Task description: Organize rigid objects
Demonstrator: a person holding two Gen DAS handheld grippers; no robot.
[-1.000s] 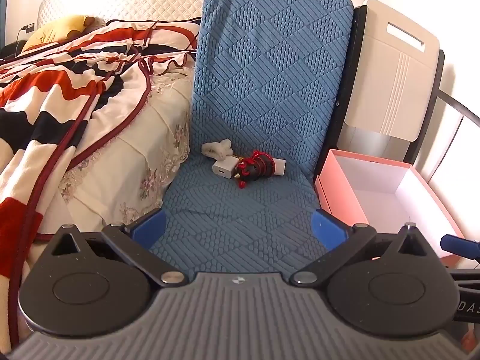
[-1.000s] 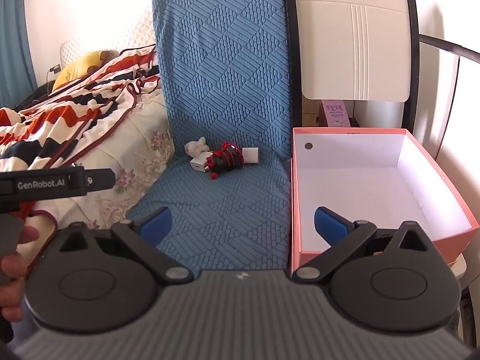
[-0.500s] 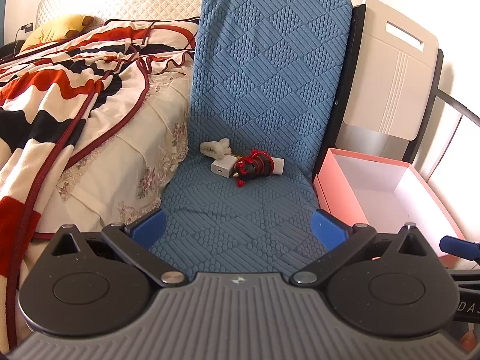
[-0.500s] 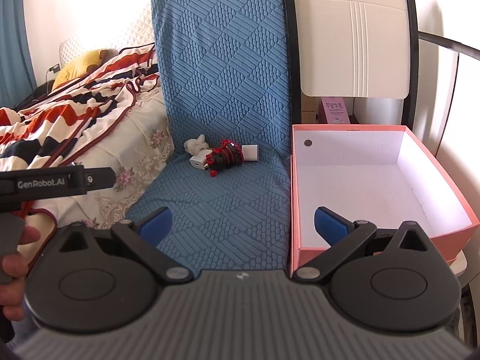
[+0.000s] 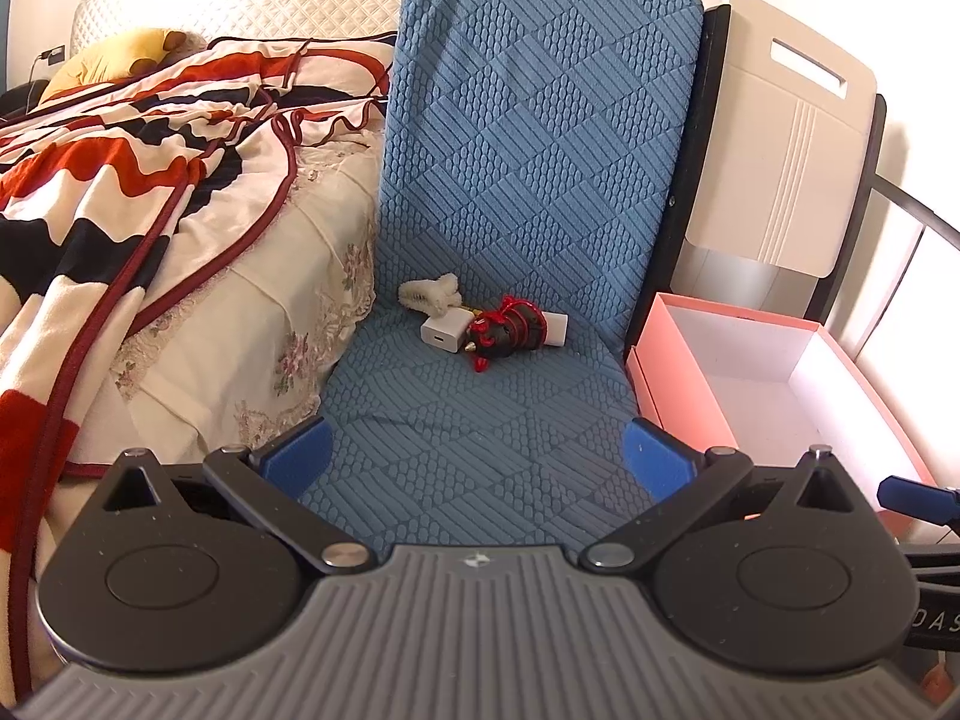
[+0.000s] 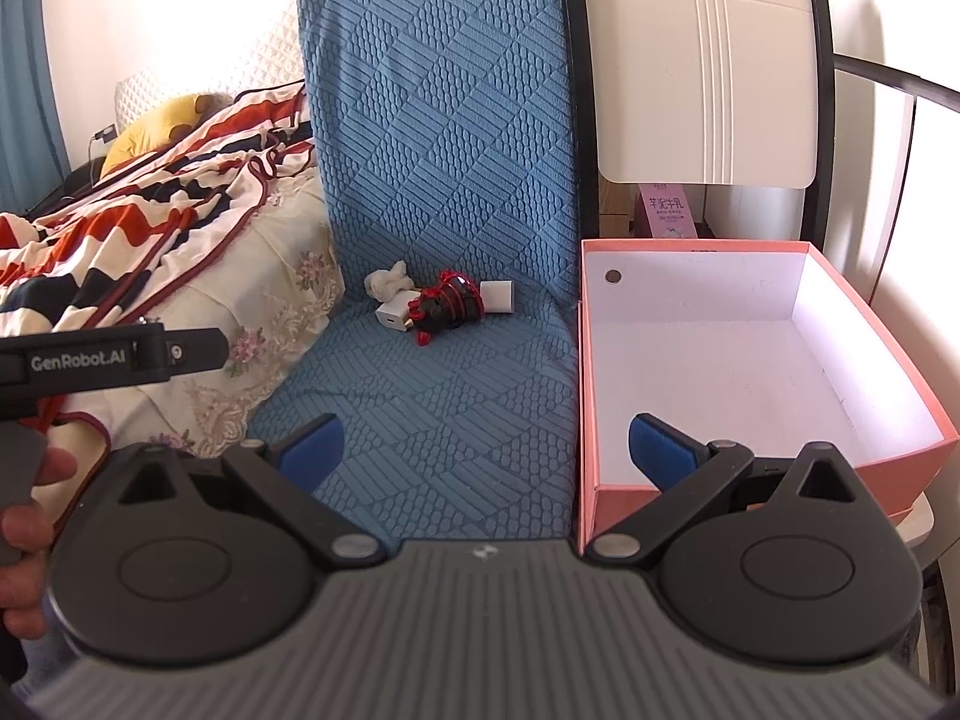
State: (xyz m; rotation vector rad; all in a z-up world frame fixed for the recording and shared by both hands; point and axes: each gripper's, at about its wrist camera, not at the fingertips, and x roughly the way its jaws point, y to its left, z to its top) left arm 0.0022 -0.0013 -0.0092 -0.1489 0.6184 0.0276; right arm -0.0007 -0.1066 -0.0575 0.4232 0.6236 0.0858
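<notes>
Four small things lie bunched at the far end of the blue chair seat [image 5: 480, 420] in the left wrist view: a cream fuzzy clip [image 5: 429, 294] farthest left, a white charger block [image 5: 445, 330] with a slot in its near face, a black-and-red toy figure [image 5: 507, 327] lying on its side and touching the charger, and a white block [image 5: 555, 329] just right of the toy. The left gripper [image 5: 477, 459] hangs over the near part of the seat, its blue pads wide apart and holding nothing. To the right of the chair sits the pink box [image 5: 678, 408], open, white inside, with nothing in it. Against the frame a second ago, the cluster sits a little lower and larger here, so this gripper has eased closer (only slightly). In the right wrist view the same bunch shows at the back of the seat, clip [image 6: 387, 283], charger [image 6: 393, 315], toy [image 6: 447, 303] and white block [image 6: 498, 295] from left to right, all well apart from the box [image 6: 864, 468], which stands just beside the chair's right edge. The right gripper [image 6: 486, 450] is spread open too, one pad over the seat and the other over the box's near wall. The left gripper's black body and a hand [image 6: 24, 534] show at the left edge. This view has also crept forward a touch.
</notes>
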